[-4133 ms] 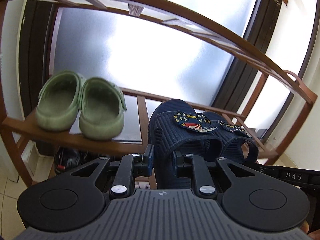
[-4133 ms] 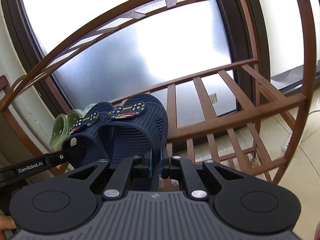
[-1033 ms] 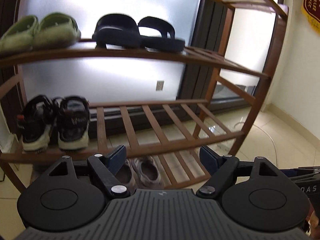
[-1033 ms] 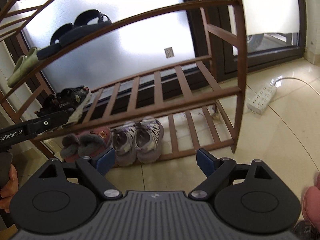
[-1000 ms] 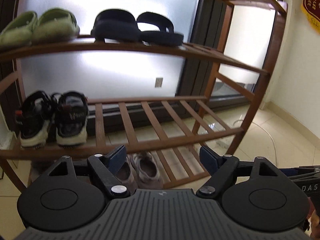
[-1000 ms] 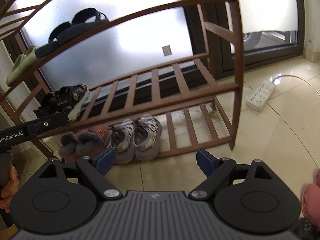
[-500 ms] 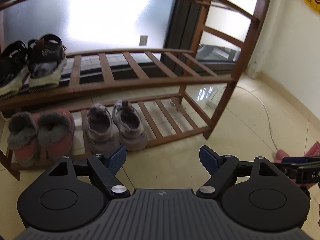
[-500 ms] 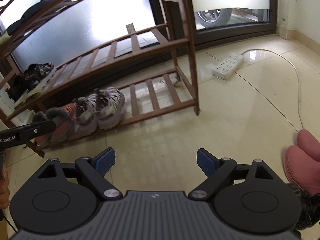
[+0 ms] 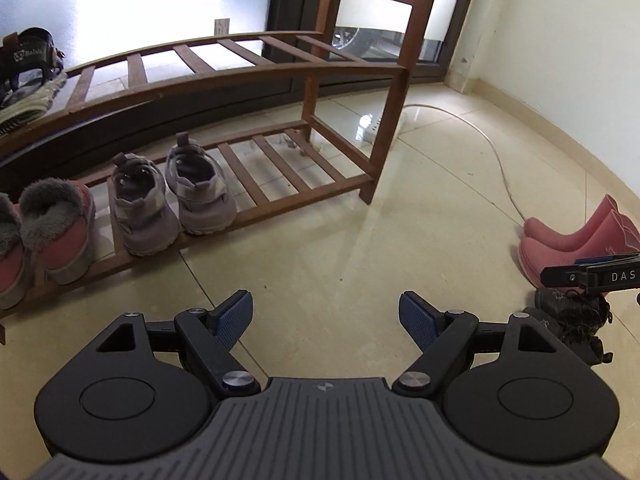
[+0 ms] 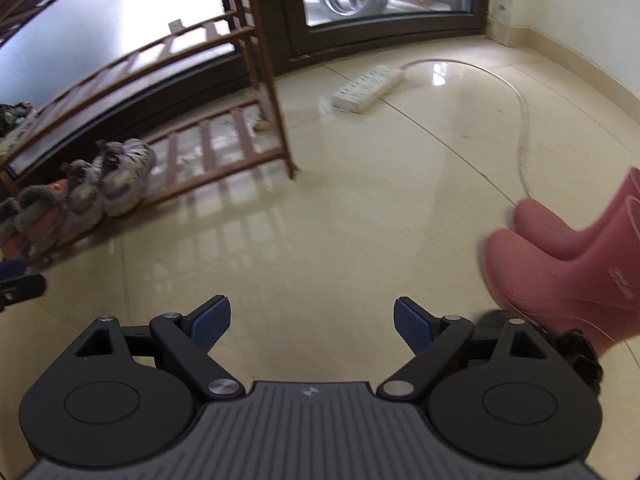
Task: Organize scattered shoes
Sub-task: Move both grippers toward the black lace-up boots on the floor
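A pair of pink rubber boots (image 9: 568,236) (image 10: 568,252) stands on the tiled floor at the right. Close in front of them lies a black shoe (image 9: 572,320) (image 10: 580,348), partly hidden behind the gripper bodies. The wooden shoe rack (image 9: 336,68) (image 10: 260,68) stands at the left; its bottom shelf holds grey sneakers (image 9: 172,196) (image 10: 116,184) and pink fur-lined shoes (image 9: 56,232) (image 10: 36,216). My left gripper (image 9: 326,320) hangs open over bare floor. My right gripper (image 10: 312,324) is open too, with the boots to its right. Both hold nothing.
A white power strip (image 10: 368,88) with its cable (image 9: 492,156) lies on the floor beside the rack's right post, the cable running toward the boots. Black sandals (image 9: 24,76) sit on the middle shelf at far left. A wall and skirting close off the right side.
Both grippers have swung down and to the right, away from the rack's upper shelves toward the floor. The pink boots and black shoe have come closer. Both grippers stay open.
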`<action>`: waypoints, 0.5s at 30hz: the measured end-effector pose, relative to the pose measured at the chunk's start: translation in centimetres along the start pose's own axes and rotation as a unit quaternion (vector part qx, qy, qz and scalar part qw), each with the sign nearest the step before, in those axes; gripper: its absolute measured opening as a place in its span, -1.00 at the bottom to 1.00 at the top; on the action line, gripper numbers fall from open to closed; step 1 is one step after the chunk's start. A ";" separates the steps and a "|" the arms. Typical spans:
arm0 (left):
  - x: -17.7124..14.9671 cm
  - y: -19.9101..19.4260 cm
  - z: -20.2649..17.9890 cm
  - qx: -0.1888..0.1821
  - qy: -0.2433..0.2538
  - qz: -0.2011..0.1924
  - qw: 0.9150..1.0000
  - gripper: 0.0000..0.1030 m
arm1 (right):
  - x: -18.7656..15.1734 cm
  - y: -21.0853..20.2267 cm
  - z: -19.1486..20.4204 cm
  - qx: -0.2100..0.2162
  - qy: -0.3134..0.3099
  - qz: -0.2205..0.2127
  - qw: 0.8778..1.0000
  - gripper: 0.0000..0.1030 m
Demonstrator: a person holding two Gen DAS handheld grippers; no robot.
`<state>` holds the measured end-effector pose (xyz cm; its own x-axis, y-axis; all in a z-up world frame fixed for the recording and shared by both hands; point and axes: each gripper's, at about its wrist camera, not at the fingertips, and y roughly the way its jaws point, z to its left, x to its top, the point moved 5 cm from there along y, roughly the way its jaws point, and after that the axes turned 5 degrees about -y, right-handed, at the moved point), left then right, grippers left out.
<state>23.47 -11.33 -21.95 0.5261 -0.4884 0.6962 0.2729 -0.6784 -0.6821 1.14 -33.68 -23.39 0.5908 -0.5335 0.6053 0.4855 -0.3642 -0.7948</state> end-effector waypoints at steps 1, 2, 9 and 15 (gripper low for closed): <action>-0.1 0.1 0.0 -0.001 -0.001 0.003 1.000 0.60 | -0.6 0.1 -1.0 -0.010 0.003 0.007 1.000 0.79; -0.3 0.2 0.0 -0.002 -0.002 0.006 1.000 0.60 | -1.2 0.2 -1.8 -0.017 0.006 0.012 1.000 0.79; -1.0 1.0 0.2 -0.002 -0.011 0.020 1.000 0.60 | -6.2 1.1 -6.9 -0.072 0.028 0.062 0.995 0.70; -1.4 1.5 0.1 -0.004 -0.014 0.032 0.999 0.60 | -9.8 2.3 -9.7 -0.101 0.056 0.106 0.988 0.51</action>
<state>23.22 -11.59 -23.97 0.5648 -0.5148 0.6450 0.2324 -0.6508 -0.7228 -9.76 -36.65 -31.63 0.5852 -0.6905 0.4251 0.2144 -0.3738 -0.9024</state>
